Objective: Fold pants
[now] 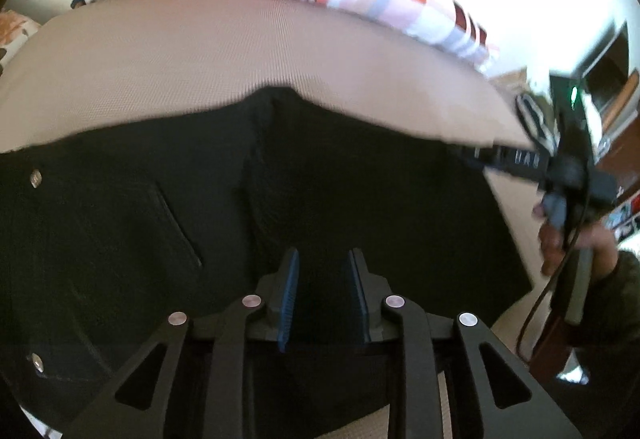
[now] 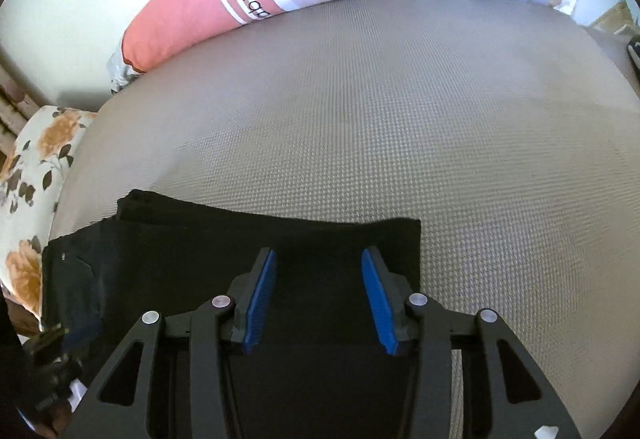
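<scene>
Black pants (image 2: 224, 251): folded, flat on grey bed (image 2: 400, 127), directly under both grippers. Left gripper (image 1: 325, 297): jaws narrowly apart, nothing gripped. Right gripper (image 2: 320, 303): jaws wider, empty. Risk: a low pad may snag the top layer, undoing the fold

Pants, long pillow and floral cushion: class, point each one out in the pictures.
pants (image 2: 192, 243): right wrist view, flat folded part ahead of the jaws.
long pillow (image 2: 180, 19): right wrist view, its pink end.
floral cushion (image 2: 36, 159): right wrist view, its white flowered cover.
</scene>
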Demonstrator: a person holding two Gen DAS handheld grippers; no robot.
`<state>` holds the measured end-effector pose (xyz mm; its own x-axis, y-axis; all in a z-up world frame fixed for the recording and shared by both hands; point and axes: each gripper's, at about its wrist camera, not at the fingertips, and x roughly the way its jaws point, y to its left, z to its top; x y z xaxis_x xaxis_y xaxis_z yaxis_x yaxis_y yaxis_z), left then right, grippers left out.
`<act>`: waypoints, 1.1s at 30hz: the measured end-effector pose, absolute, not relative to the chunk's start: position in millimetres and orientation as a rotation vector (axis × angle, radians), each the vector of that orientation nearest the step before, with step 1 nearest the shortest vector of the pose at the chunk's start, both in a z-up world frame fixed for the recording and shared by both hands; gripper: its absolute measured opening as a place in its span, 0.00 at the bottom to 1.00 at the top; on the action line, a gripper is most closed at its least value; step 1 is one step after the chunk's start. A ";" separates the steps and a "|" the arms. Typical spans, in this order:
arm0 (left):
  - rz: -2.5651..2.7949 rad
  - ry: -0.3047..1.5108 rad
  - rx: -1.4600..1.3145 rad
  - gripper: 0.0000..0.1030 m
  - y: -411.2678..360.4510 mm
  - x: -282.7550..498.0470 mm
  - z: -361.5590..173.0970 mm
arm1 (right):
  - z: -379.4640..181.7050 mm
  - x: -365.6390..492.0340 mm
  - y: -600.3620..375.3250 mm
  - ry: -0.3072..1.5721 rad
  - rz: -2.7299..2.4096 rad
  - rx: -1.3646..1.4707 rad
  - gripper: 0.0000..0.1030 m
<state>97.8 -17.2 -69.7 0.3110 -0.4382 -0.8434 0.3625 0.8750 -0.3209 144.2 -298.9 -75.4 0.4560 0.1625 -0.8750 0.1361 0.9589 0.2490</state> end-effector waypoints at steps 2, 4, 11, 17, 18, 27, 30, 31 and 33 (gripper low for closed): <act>-0.526 1.153 -0.047 0.26 -21.4 93.2 -78.2 | -73.0 143.7 -294.8 1.099 0.015 0.270 0.40; -0.524 1.117 -0.006 0.26 -24.4 87.2 -78.0 | -69.8 140.3 -293.1 1.098 0.017 0.263 0.40; -0.519 1.089 0.050 0.35 -31.6 77.3 -77.3 | -69.3 97.2 -291.9 1.159 0.073 0.331 0.41; -0.514 1.069 0.092 0.49 -41.5 68.6 -77.1 | -72.5 65.3 -284.3 1.200 0.095 0.348 0.41; -0.508 1.068 0.095 0.51 -42.0 67.0 -76.8 | -72.7 62.9 -283.2 1.203 0.098 0.350 0.41; -0.397 1.064 0.108 0.56 -26.0 67.3 -64.1 | -72.5 55.1 -261.5 1.236 0.136 0.334 0.43; -0.349 1.059 0.116 0.57 -13.7 69.0 -57.1 | -72.9 53.3 -247.9 1.250 0.175 0.310 0.43; -0.336 1.060 0.119 0.57 -8.2 69.4 -54.0 | -73.1 53.3 -241.8 1.256 0.190 0.298 0.43; -0.305 1.055 0.131 0.57 2.9 69.8 -47.1 | -73.8 54.5 -229.6 1.269 0.223 0.282 0.43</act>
<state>69.8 2.9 -47.1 0.4559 -0.1840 -0.8708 0.3083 0.9505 -0.0394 54.5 -229.6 -73.8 0.2835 0.3186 -0.9045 -0.0094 0.9441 0.3296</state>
